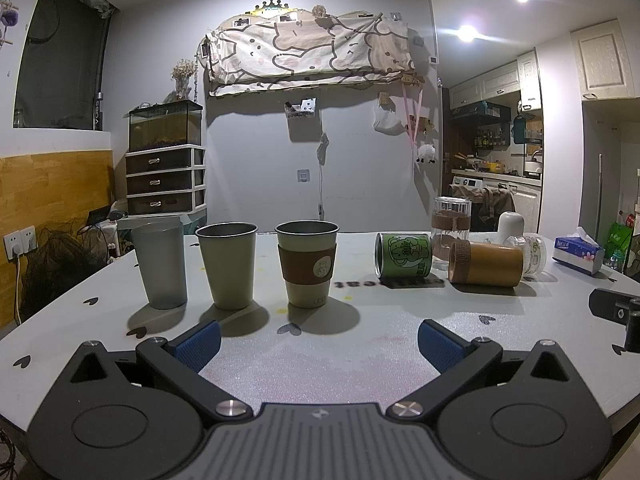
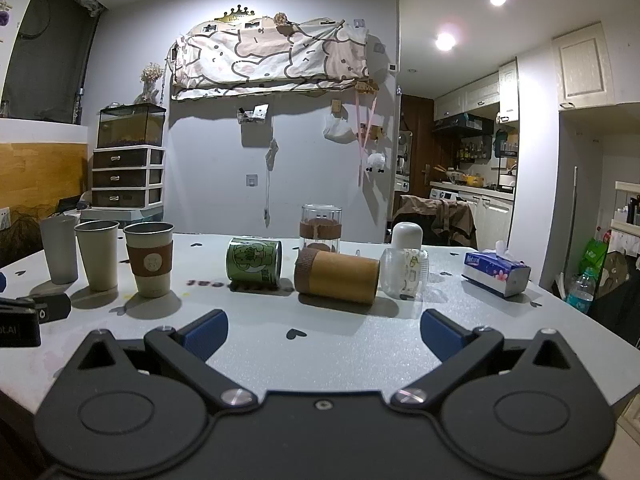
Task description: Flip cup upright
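Note:
Three cups stand upright in a row on the white table (image 1: 320, 356): a grey one (image 1: 161, 264), a plain cream one (image 1: 227, 264) and a cream one with a brown sleeve (image 1: 307, 264). A green cup (image 1: 403, 255) and a tan cup (image 1: 486, 262) lie on their sides; both show in the right wrist view, the green cup (image 2: 254, 259) and the tan cup (image 2: 337, 276). A clear plastic cup (image 2: 404, 270) lies on its side beside the tan one. My left gripper (image 1: 319, 345) and right gripper (image 2: 323, 334) are open and empty, near the table's front.
A glass jar with a brown band (image 2: 321, 228) stands behind the lying cups, next to a white rounded bottle (image 2: 407, 236). A tissue box (image 2: 497, 274) sits at the right. The other gripper's black body (image 2: 24, 314) lies at the left edge.

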Action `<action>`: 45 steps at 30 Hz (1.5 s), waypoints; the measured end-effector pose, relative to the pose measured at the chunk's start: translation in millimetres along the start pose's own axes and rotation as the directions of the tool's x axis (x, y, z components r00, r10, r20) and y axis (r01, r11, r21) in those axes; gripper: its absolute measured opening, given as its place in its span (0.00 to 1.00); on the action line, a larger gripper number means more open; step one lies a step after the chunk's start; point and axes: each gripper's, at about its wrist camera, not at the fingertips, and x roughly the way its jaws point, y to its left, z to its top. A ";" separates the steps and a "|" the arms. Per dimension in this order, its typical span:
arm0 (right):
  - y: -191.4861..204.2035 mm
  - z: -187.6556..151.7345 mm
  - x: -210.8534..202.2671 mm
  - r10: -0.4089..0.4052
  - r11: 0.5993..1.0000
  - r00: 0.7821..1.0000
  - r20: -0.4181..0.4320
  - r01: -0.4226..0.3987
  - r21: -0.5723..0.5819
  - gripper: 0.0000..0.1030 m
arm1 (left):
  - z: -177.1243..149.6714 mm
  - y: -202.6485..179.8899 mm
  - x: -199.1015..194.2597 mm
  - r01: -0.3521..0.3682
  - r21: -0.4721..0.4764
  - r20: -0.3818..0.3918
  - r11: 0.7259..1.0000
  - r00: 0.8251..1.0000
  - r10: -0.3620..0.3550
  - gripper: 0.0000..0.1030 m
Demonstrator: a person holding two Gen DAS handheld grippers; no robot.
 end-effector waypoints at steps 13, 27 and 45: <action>0.3 0.1 0.1 0.000 1.000 1.000 -0.001 0.000 0.000 1.00 | 0.1 0.1 0.0 0.000 -0.001 -0.001 1.000 1.000 0.000 1.00; 0.1 0.5 0.1 0.000 1.000 1.000 -0.002 0.000 0.000 1.00 | 0.1 0.1 0.0 0.000 -0.001 -0.002 1.000 1.000 0.000 1.00; 5.2 9.2 22.5 0.045 0.996 0.999 0.007 -0.045 -0.075 1.00 | -5.7 5.0 4.3 -0.004 -0.017 -0.024 1.000 1.000 0.004 1.00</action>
